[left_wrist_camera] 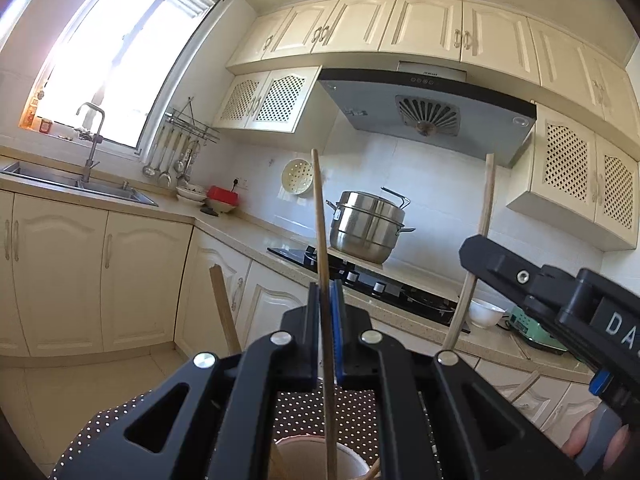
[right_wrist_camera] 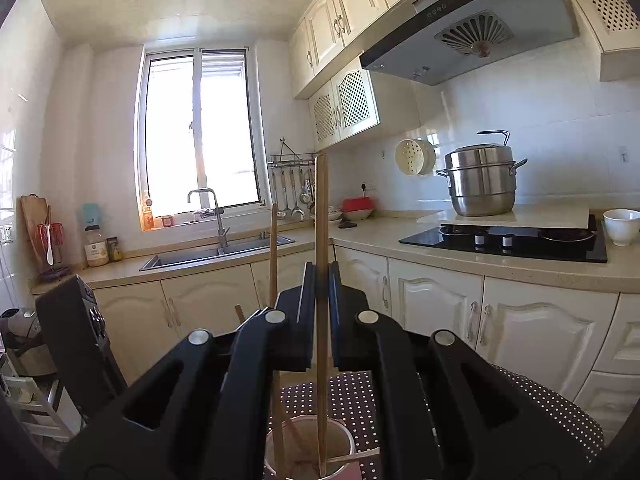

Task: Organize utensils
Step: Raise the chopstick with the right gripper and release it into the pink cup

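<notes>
Your setting is a kitchen with cream cabinets; a worktop [right_wrist_camera: 500, 268] runs along the wall and carries a black hob [right_wrist_camera: 520, 246], a steel steamer pot [right_wrist_camera: 480, 182] and a white bowl [right_wrist_camera: 621, 226]. Below both grippers lies a dark polka-dot cloth [right_wrist_camera: 352, 404], and on it stands a white holder cup [right_wrist_camera: 344, 440] with several chopsticks leaning inside. Your left gripper [left_wrist_camera: 326, 292] is clamped on one wooden chopstick [left_wrist_camera: 322, 232], which stands near upright, its lower end reaching down into the holder cup's mouth. Your right gripper [right_wrist_camera: 320, 276] is likewise closed on a second wooden chopstick [right_wrist_camera: 321, 208], also upright, with its lower end inside the cup. In the left wrist view the right gripper appears at the right edge, its chopstick tilted slightly. A further chopstick [right_wrist_camera: 273, 252] rises just left of the right gripper's.
</notes>
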